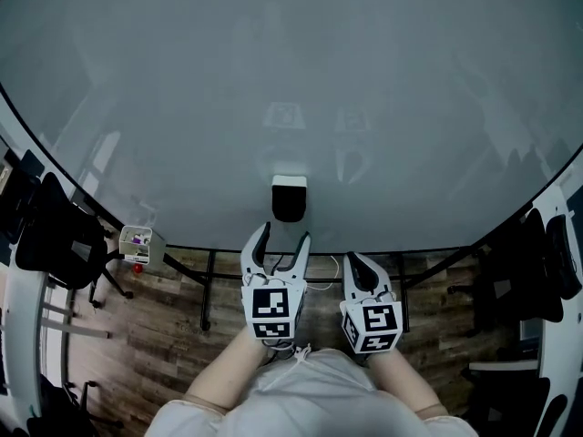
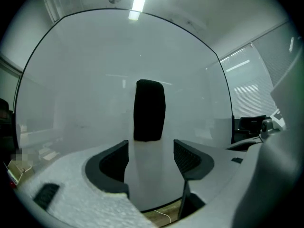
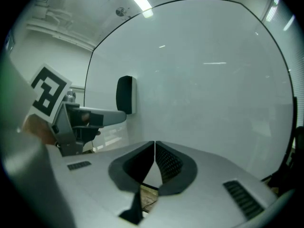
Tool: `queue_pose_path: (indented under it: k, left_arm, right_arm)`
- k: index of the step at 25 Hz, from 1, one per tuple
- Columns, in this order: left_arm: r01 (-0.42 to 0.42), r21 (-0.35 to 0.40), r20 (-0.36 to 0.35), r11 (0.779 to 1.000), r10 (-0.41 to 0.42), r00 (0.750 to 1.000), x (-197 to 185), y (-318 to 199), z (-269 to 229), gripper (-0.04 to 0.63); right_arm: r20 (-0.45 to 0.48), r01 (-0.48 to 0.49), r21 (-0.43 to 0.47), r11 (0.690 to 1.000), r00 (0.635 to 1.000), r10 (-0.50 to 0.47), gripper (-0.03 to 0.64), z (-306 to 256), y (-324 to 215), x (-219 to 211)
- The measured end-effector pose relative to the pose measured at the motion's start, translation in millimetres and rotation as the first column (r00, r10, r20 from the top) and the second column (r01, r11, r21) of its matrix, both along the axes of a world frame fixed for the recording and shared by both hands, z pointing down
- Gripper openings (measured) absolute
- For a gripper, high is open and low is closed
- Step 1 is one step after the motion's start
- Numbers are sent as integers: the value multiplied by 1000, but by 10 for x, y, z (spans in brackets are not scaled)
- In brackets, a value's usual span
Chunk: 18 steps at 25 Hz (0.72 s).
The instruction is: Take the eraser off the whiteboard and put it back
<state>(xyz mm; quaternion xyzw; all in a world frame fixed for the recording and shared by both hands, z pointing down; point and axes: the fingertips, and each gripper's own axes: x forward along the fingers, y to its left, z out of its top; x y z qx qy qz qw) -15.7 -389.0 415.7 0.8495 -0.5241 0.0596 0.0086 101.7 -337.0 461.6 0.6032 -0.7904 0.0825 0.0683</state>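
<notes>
The eraser, white-backed with a black felt body, sticks to the whiteboard low and near its middle. In the left gripper view the eraser stands upright on the board just above and beyond the jaws. My left gripper is open, its jaws spread wide below the eraser with nothing between them. My right gripper sits to the right, shut and empty, its pads together. In the right gripper view the eraser juts from the board to the left, above the left gripper.
Below the whiteboard's bottom edge is wood flooring with the board's black stand legs. Black office chairs stand at the left and right. A small box sits at the lower left.
</notes>
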Motion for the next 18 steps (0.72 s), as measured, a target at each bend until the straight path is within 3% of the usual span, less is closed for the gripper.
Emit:
queue_pose_path:
  k: [5, 8, 14, 18]
  left_arm:
    - [-23, -25, -7, 999, 23, 1000, -35, 294, 238, 276]
    - [-32, -30, -12, 999, 31, 999, -61, 452, 305, 162]
    - [-3, -52, -33, 999, 1, 999, -194, 588, 412, 21]
    - [-19, -55, -37, 998, 17, 999, -183, 640, 413, 17]
  right_arm:
    - [1, 7, -1, 1000, 1000, -7, 29, 31, 114, -101]
    - [4, 11, -1, 1000, 1000, -11, 28, 44, 185, -160]
    - [12, 16, 3, 1000, 1000, -16, 28, 60, 292, -245]
    - [11, 38, 7, 999, 999, -38, 28, 62, 362, -301]
